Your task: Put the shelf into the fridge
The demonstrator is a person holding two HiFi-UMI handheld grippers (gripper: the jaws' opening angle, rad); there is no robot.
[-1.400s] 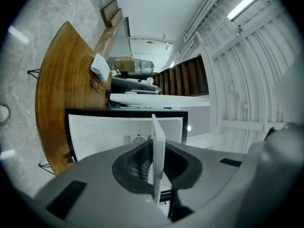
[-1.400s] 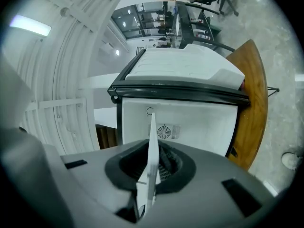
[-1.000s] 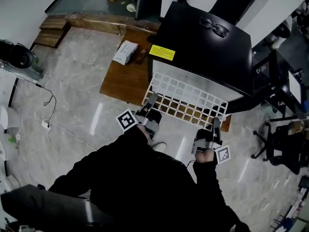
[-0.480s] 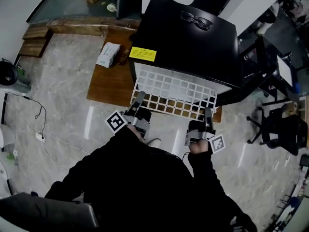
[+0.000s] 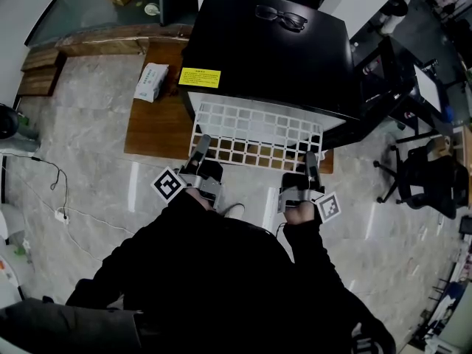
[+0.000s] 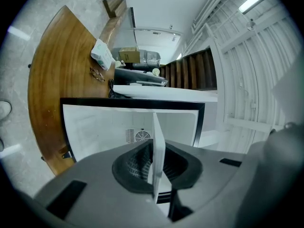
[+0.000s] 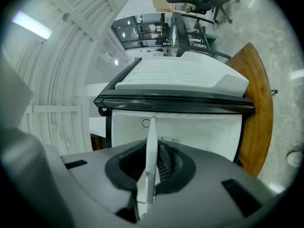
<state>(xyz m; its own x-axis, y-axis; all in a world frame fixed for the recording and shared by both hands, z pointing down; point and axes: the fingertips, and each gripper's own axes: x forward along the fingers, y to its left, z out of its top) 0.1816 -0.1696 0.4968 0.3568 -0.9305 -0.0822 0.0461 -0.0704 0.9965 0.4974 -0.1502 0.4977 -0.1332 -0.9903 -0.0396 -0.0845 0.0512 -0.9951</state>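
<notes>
A white grid shelf (image 5: 258, 135) is held level at the open front of the black fridge (image 5: 265, 50), its far edge under the fridge's top. My left gripper (image 5: 200, 147) is shut on the shelf's near left edge and my right gripper (image 5: 310, 162) on its near right edge. In the left gripper view the shelf (image 6: 158, 151) shows edge-on between the pads of the left gripper (image 6: 156, 167), with the white fridge interior (image 6: 109, 125) ahead. The right gripper view shows the shelf (image 7: 151, 151) pinched in the right gripper (image 7: 149, 175), facing the fridge interior (image 7: 199, 127).
The fridge stands on a low wooden platform (image 5: 151, 124) with a tissue pack (image 5: 152, 81) on it. Glasses (image 5: 280, 18) lie on the fridge top. The open fridge door (image 7: 185, 80) hangs at the right. An office chair (image 5: 424, 183) is farther right, and a cable (image 5: 55, 190) runs on the floor at left.
Both grippers have carried the shelf a little closer to the fridge opening. Both grips are unchanged.
</notes>
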